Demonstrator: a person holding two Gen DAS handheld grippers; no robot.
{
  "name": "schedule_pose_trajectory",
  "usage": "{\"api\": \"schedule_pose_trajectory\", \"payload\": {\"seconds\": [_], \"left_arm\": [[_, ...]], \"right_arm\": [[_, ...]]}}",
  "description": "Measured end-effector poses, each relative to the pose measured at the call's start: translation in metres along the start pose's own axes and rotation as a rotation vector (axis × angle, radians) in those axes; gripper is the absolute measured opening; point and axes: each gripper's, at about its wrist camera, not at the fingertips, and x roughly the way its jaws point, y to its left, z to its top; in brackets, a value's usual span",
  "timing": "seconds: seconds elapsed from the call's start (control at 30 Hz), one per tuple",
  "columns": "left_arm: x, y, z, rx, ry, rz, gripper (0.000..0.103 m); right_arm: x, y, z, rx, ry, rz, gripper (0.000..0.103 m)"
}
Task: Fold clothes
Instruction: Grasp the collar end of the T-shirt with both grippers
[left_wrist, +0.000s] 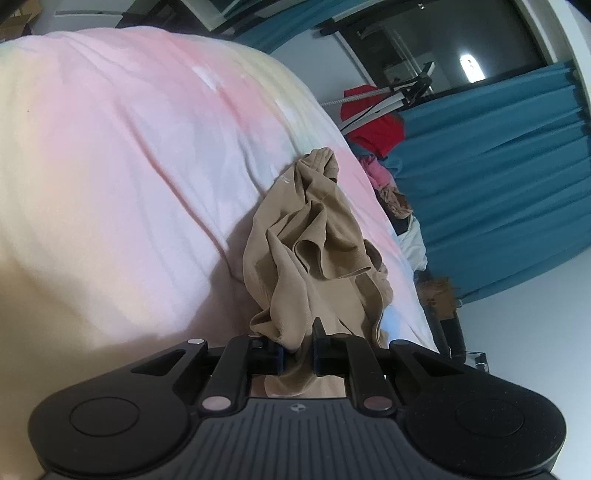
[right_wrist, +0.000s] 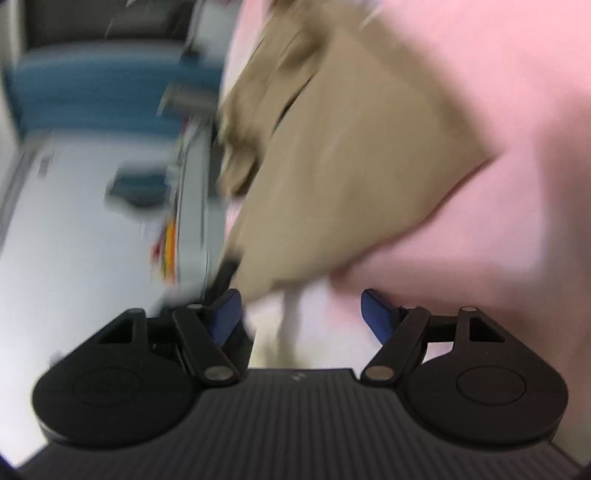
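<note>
- My left fingers (left_wrist: 298, 356) are clamped on the near edge of the tan garment (left_wrist: 314, 251), which lies bunched on the pink bed cover (left_wrist: 129, 155).
- My right fingers (right_wrist: 301, 314) stand apart, with the garment (right_wrist: 351, 147) just ahead; this view is blurred.

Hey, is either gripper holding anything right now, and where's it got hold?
The left gripper is shut on a bunched edge of the tan garment. The right gripper holds nothing; its jaws stand open.

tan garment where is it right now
In the left wrist view, the tan garment lies bunched on the pink bedspread, its near end pinched in the left gripper.
</note>
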Motion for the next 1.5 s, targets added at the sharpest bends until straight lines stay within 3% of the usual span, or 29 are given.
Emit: {"api": "schedule_pose_trajectory", "payload": {"seconds": [0.13,0.2,0.23,0.33,0.5,0.63,0.77,1.03,1.17,1.3,1.5], "left_arm": [[-0.003,0.002,0.0,-0.015,-0.001,-0.003,0.013],[-0.004,0.002,0.0,-0.014,-0.001,-0.004,0.013],[-0.005,0.002,0.0,-0.011,0.0,-0.005,0.013],[-0.007,-0.006,0.003,0.009,-0.005,-0.01,0.012],[-0.015,-0.023,0.009,0.047,-0.02,-0.022,0.012],[-0.042,-0.047,0.01,0.069,-0.015,-0.052,0.011],[-0.079,-0.068,0.004,0.096,0.005,-0.07,0.011],[-0.175,-0.074,-0.055,0.074,0.05,-0.064,0.011],[-0.209,-0.072,-0.084,0.126,0.057,-0.049,0.011],[-0.206,-0.071,-0.08,0.112,0.085,-0.039,0.011],[-0.152,-0.08,-0.038,0.042,0.073,0.002,0.011]], "right_arm": [[-0.018,-0.009,0.014,0.046,-0.139,-0.051,0.061],[-0.019,-0.01,0.015,0.051,-0.16,-0.078,0.047],[-0.019,-0.009,0.015,0.036,-0.169,-0.097,0.033],[-0.022,0.0,0.015,-0.019,-0.196,-0.115,0.016],[-0.038,0.029,0.016,-0.122,-0.246,-0.057,0.013],[-0.064,0.057,0.014,-0.187,-0.283,-0.01,0.012],[-0.101,0.061,-0.016,-0.215,-0.275,-0.007,0.012],[-0.176,0.064,-0.082,-0.261,-0.246,-0.012,0.012],[-0.168,0.071,-0.071,-0.237,-0.24,-0.03,0.012],[-0.154,0.079,-0.054,-0.208,-0.236,-0.05,0.012],[-0.133,0.09,-0.029,-0.163,-0.229,-0.08,0.012]]}}
